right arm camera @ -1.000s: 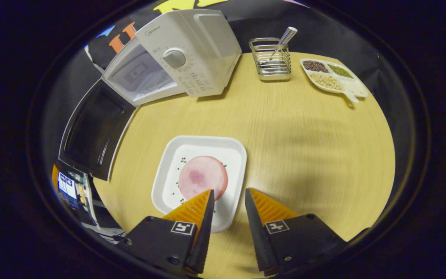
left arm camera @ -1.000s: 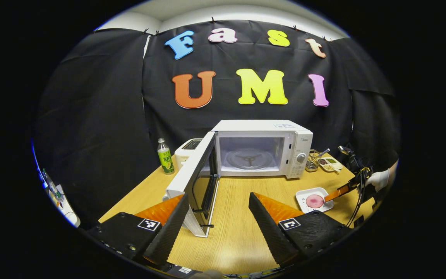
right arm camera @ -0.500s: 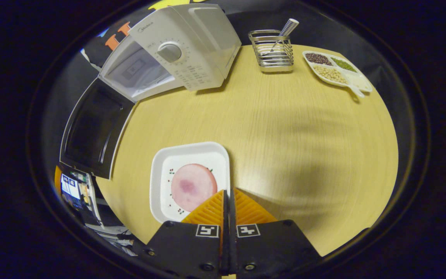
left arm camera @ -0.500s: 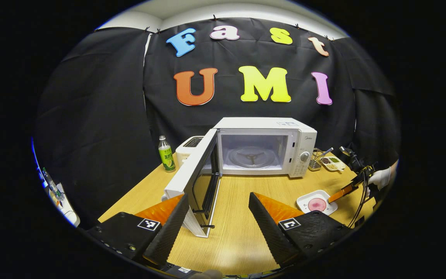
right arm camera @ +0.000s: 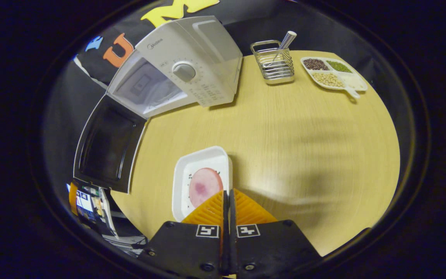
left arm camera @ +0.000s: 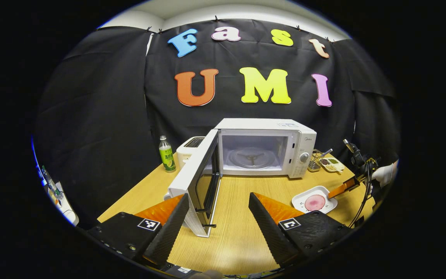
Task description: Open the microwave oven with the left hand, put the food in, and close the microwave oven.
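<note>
White plate (right arm camera: pixel 203 174) of pink food (right arm camera: pixel 204 186) is pinched at its rim by the right gripper (right arm camera: pixel 229 199), apparently for loading the door-open microwave (left arm camera: pixel 263 147), while the left gripper (left arm camera: pixel 217 215) is held spread and empty.

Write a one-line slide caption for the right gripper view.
Right gripper shut on plate rim, microwave door open.

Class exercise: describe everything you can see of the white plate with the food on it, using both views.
The plate is a small, square, white dish with rounded corners and a raised rim, glossy like ceramic or melamine, with tiny printed specks inside. A round pink slice of food lies flat in it. The right gripper is shut on its near rim, and it appears tilted, lifted off the wooden table. In the left gripper view it sits front right of the open microwave.
</note>
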A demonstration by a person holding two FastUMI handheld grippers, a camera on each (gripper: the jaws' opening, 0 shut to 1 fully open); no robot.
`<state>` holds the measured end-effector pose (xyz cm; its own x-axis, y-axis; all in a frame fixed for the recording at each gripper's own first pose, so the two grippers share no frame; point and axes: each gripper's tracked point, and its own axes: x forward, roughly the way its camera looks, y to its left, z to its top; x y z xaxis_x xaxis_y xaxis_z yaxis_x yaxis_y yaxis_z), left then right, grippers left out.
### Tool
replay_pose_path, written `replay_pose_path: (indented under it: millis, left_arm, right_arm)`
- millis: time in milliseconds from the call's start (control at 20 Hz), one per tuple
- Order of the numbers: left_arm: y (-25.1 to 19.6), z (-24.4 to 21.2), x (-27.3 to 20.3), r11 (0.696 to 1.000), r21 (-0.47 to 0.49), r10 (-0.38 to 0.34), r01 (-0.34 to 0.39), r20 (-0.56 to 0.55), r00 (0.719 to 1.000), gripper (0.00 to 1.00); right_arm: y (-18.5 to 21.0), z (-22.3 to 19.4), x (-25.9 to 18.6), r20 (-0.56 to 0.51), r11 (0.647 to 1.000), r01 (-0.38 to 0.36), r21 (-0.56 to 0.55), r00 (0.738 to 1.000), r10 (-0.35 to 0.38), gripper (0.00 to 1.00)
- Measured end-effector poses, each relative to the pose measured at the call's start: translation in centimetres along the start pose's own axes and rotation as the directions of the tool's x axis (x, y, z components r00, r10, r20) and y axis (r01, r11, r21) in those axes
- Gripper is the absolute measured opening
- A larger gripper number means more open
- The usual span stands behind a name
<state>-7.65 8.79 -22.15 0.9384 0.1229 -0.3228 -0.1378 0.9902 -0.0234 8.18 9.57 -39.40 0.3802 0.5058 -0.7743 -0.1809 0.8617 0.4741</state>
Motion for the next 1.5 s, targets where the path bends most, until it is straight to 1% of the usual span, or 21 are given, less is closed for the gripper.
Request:
replay_pose_path:
  millis: [100, 250, 450, 600, 650, 750, 850, 950, 1100, 1250, 1300, 1400, 1500]
  left_arm:
    - [0.1, 0.1, -0.4, 1.000, 0.001, 0.000, 0.000, 0.007, 1.000, 0.95]
    - [0.3, -0.3, -0.5, 1.000, -0.002, 0.003, -0.003, 0.003, 1.000, 0.95]
    - [0.4, -0.2, -1.0, 1.000, -0.004, 0.004, -0.004, 0.004, 1.000, 0.95]
    - [0.4, -0.1, -0.6, 1.000, -0.002, 0.002, -0.002, 0.006, 1.000, 0.95]
    - [0.5, 0.1, -0.7, 1.000, -0.001, 0.002, -0.002, 0.006, 1.000, 0.95]
    - [0.7, 0.3, -0.8, 1.000, 0.000, 0.006, -0.006, 0.006, 1.000, 0.95]
    - [0.7, 0.7, -1.0, 1.000, 0.007, 0.006, -0.006, 0.011, 1.000, 0.95]
    - [0.5, 1.3, -1.1, 1.000, 0.022, -0.003, 0.003, 0.013, 1.000, 0.95]
    - [-0.2, 1.8, -1.4, 0.997, 0.050, -0.057, 0.056, 0.014, 0.998, 0.95]
    - [-0.3, 2.4, -1.4, 0.992, 0.059, -0.116, 0.115, 0.003, 0.993, 0.95]
    - [-0.1, 2.9, -1.4, 0.990, 0.058, -0.127, 0.127, 0.008, 0.992, 0.95]
    - [0.7, 4.0, -1.5, 0.990, 0.055, -0.132, 0.130, 0.029, 0.991, 0.95]
    - [1.7, 4.8, -1.5, 0.992, 0.055, -0.120, 0.117, 0.046, 0.992, 0.95]
  right_arm:
    - [0.8, -0.3, 0.1, -0.005, 0.999, -0.033, 0.040, 0.999, 0.033, 0.04]
    - [1.7, -0.3, 0.0, 0.016, 0.993, -0.071, 0.091, 0.997, 0.070, 0.04]
    - [3.0, 0.2, -0.4, 0.043, 0.986, -0.119, 0.115, 0.992, 0.115, 0.04]
    - [4.2, 1.1, -0.5, 0.071, 0.972, -0.171, 0.163, 0.984, 0.161, 0.03]
    - [4.8, 1.4, -0.6, 0.088, 0.964, -0.186, 0.192, 0.981, 0.172, 0.03]
    - [6.1, 2.3, -0.8, 0.122, 0.958, -0.203, 0.201, 0.976, 0.181, 0.04]
    - [8.1, 3.7, -1.0, 0.179, 0.950, -0.225, 0.214, 0.966, 0.188, 0.03]
    - [11.0, 5.3, -1.4, 0.250, 0.922, -0.287, 0.260, 0.942, 0.223, 0.03]
    - [15.0, 8.4, -1.2, 0.375, 0.871, -0.367, 0.326, 0.896, 0.237, 0.04]
    - [18.3, 10.5, 0.2, 0.473, 0.815, -0.430, 0.389, 0.852, 0.224, 0.04]
    - [18.9, 11.0, 0.9, 0.494, 0.797, -0.440, 0.413, 0.844, 0.210, 0.04]
    - [19.9, 11.9, 2.8, 0.537, 0.751, -0.471, 0.463, 0.823, 0.185, 0.03]
    - [20.5, 12.8, 4.4, 0.578, 0.710, -0.491, 0.505, 0.803, 0.145, 0.04]
